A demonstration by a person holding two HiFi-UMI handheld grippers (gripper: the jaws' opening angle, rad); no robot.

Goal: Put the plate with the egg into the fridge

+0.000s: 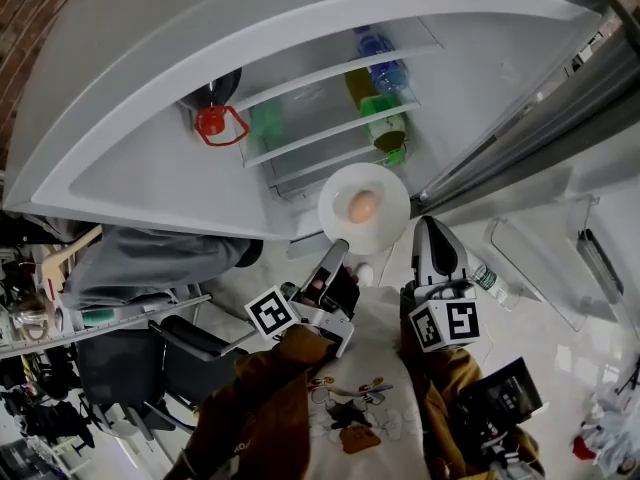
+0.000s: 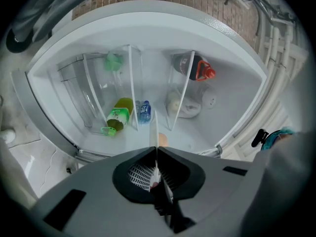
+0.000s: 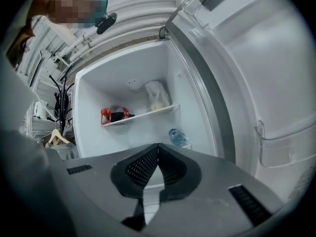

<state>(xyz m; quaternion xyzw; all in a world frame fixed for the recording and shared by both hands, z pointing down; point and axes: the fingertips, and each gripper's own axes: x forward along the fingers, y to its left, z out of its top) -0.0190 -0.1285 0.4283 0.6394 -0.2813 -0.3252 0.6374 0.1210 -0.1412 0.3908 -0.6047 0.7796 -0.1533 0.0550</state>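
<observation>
A large white fridge (image 1: 150, 168) stands open and fills most of the head view. Its wide grey-edged door (image 3: 266, 58) is swung off to the right and carries a clear plastic bin. Thin clear shelves (image 1: 330, 133) divide the white interior.

The round white plate (image 1: 388, 190) is held up at the open front of the fridge, in front of the lower shelves. I cannot tell whether it has passed the threshold. The left gripper (image 1: 338, 248) has its grey jaws pinched on the plate's near rim. In the left gripper view the plate shows edge-on as a thin white line running out from between the jaws.

The right gripper (image 1: 430, 226) hangs just beside the plate on its right, apart from it. Its jaws meet at the tips with nothing between them.

On the shelves lie a dark bottle with a red cap and handle (image 1: 215, 103), a green-labelled bottle (image 1: 385, 128) and a blue water bottle (image 1: 385, 68).

The brown egg (image 1: 363, 206) sits at the middle of the plate.
</observation>
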